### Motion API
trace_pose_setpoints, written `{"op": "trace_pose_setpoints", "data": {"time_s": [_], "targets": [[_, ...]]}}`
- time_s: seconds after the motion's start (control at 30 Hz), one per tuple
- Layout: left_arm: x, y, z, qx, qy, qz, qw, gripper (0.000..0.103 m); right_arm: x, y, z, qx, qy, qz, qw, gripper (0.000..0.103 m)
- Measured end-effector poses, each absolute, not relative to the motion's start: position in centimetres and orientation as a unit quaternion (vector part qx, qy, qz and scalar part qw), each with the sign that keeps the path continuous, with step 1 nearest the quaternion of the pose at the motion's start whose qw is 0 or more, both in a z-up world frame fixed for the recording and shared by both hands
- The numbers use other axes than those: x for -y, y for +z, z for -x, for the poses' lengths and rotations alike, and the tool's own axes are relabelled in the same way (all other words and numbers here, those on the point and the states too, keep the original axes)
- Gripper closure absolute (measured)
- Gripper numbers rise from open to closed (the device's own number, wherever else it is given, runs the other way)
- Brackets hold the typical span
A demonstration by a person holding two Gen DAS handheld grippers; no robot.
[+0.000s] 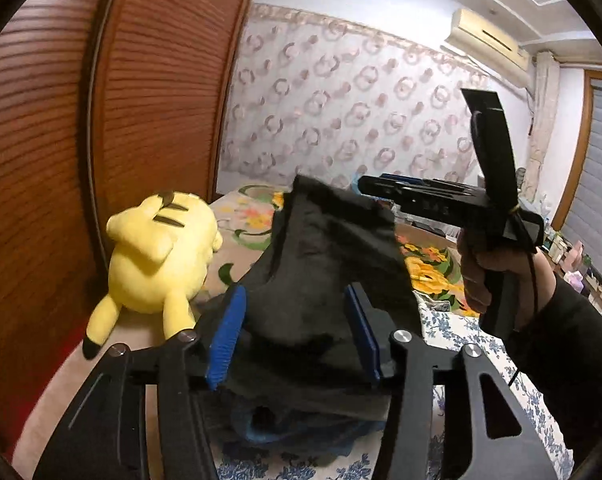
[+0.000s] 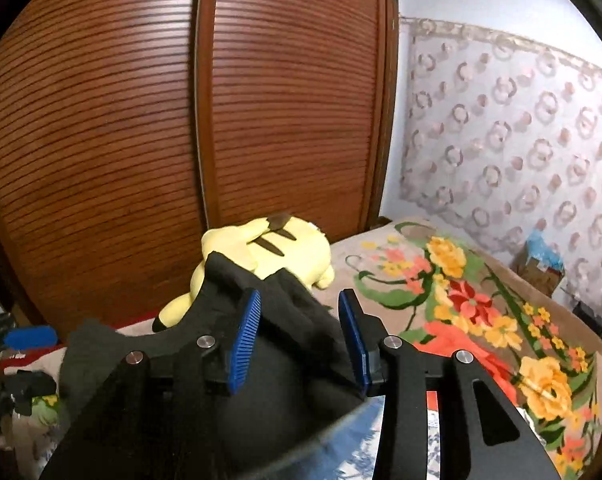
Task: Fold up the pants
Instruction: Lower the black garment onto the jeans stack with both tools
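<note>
On the bed, spread with a beige blanket printed in orange, red and yellow flowers, a pair of dark pants is heaped up in a loose, rumpled mound near the front edge, over a white sheet with a blue floral print. The left gripper reaches over this mound with its jaws parted: the blue pads stand on either side of a fold of the dark cloth, which lies between them without being pinched. The right gripper is in the same state in its own view, jaws spread with the pants bunched between and beneath the pads, and a clear gap shows at the right pad. In the left wrist view the right gripper appears from the side, held in a person's hand with a dark sleeve, its fingers level just above the top of the raised cloth; whether they touch it there cannot be told. A yellow plush toy lies on the bed just beyond the pants, close to the brown slatted wardrobe doors. Behind the bed hangs a pale curtain with a ring pattern, and an air conditioner is mounted high on the wall.
</note>
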State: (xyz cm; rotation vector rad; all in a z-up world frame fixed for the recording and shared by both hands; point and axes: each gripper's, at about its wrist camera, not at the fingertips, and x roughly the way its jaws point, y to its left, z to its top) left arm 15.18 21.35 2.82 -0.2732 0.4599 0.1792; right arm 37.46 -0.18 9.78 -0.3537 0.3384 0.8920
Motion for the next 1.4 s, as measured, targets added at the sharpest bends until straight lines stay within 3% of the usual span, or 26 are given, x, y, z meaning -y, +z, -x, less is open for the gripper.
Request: {"op": "trace_pose_setpoints", "data": {"time_s": [0.27,0.7,1.2,1.3,1.4], "targets": [[-19.7,1.9,-17.7,-0.263,0.071,0.105,0.956,0.047,3.6,8.5,-36.1,-0.175,0.419,0.165,0.875,0.061],[-19.1,-0.2,-18.3,-0.3,0.084,0.093,0.946,0.047,-0.9,6.9,-40.9,-0.224,0.376,0.151,0.886,0.061],[-18.5,1.0,-16.1,-0.302,0.098,0.077,0.945,0.046,1.2,8.3,-33.2,-0.204,0.403,0.136,0.882,0.061],[-18.4,1.1,-15.5,-0.298,0.098,0.076,0.947,0.025,1.6,8.2,-32.0,-0.201,0.406,0.136,0.881,0.061],[-18.2,1.2,-14.8,-0.297,0.094,0.071,0.947,0.022,2.1,8.0,-30.6,-0.2,0.407,0.135,0.881,0.06]]}}
